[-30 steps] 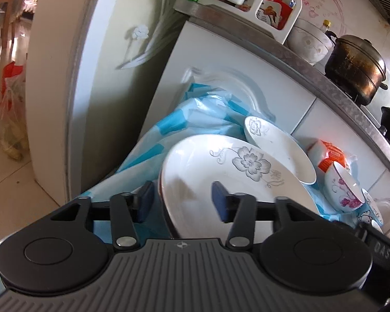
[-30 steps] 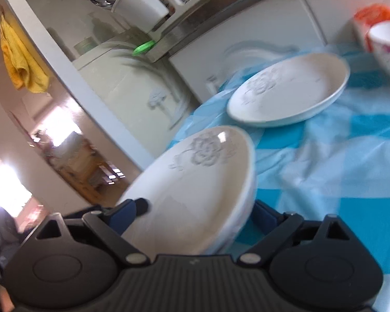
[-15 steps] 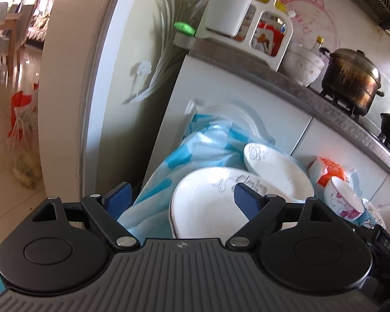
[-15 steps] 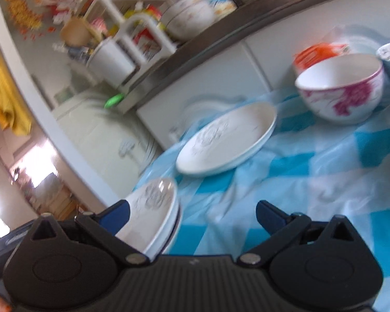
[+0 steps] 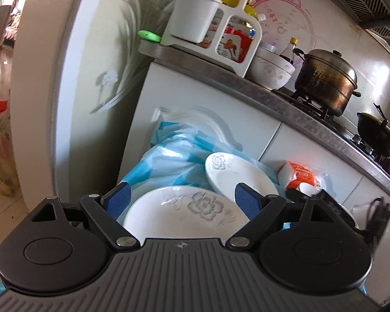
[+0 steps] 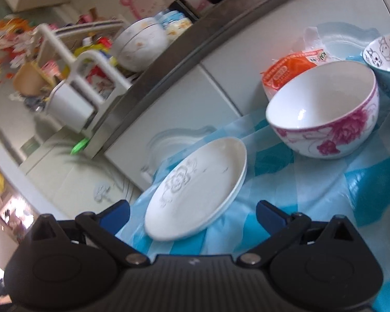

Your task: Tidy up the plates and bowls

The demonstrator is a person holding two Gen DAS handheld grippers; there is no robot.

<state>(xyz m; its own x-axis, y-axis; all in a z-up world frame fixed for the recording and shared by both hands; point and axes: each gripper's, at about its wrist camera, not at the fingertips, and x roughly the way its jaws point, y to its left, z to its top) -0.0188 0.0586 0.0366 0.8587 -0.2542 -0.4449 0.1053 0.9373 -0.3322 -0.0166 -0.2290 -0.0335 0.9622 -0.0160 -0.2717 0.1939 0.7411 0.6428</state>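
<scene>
A white flower-print plate (image 5: 184, 215) lies on the blue checked tablecloth (image 5: 169, 161) just ahead of my left gripper (image 5: 182, 200), which is open and empty above it. A second white flower plate (image 5: 236, 174) lies farther back; it also shows in the right wrist view (image 6: 197, 187), close ahead of my open, empty right gripper (image 6: 192, 210). A white bowl with pink flowers (image 6: 325, 111) stands behind that plate to the right, beside a blue cartoon bowl (image 6: 387, 59).
An orange packet (image 6: 291, 70) lies against the white cabinet (image 5: 195, 109) behind the bowls. On the counter above stand a white utensil rack (image 5: 210, 26), a white bowl (image 5: 270, 70) and a metal pot (image 5: 327, 80). A fridge side (image 5: 91, 78) is at left.
My left gripper has opened, letting go of the near plate, and pulled back and up. My right gripper has left that plate and swung right toward the far plate and bowls.
</scene>
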